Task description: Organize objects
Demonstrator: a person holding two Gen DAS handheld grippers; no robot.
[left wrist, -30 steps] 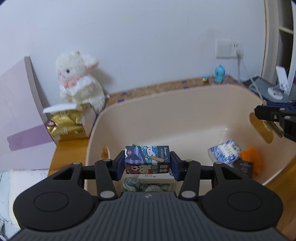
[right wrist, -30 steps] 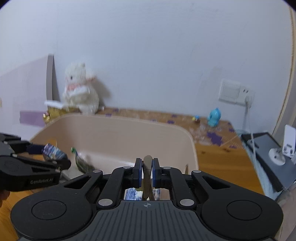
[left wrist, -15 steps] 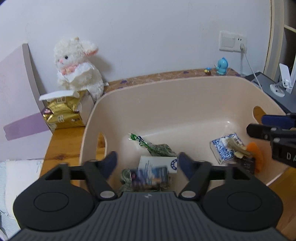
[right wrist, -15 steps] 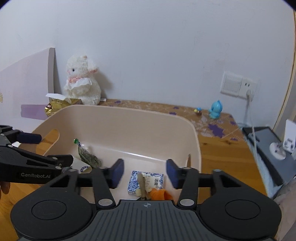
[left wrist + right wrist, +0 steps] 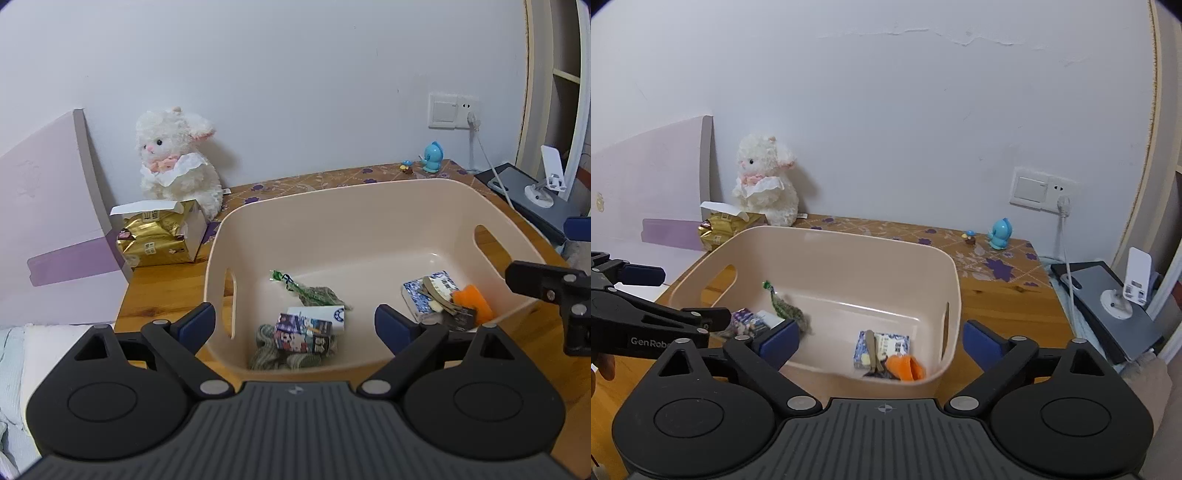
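A beige plastic bin point(image 5: 343, 206) stands on the wooden desk; it also shows in the right wrist view point(image 5: 849, 240). Inside lie a small cartoon-printed carton point(image 5: 303, 332) on a green knitted item point(image 5: 269, 354), a white card point(image 5: 317, 314), a green packet point(image 5: 314, 293), a blue-white packet point(image 5: 424, 295) with a tan stick point(image 5: 870, 349) on it, and an orange item point(image 5: 474, 301). My left gripper point(image 5: 295, 325) is open and empty above the bin's near side. My right gripper point(image 5: 879, 341) is open and empty above the bin's right end.
A white plush rabbit point(image 5: 173, 158) sits by the wall behind a box with a gold bag point(image 5: 155, 240). A pink board point(image 5: 48, 221) leans at left. A blue figurine point(image 5: 431, 157), wall socket with cable point(image 5: 472, 122) and a phone stand point(image 5: 546, 181) are at right.
Both grippers opened and let go: the carton fell onto the knitted item, the tan stick onto the blue-white packet. Both grippers pulled back and up from the bin.
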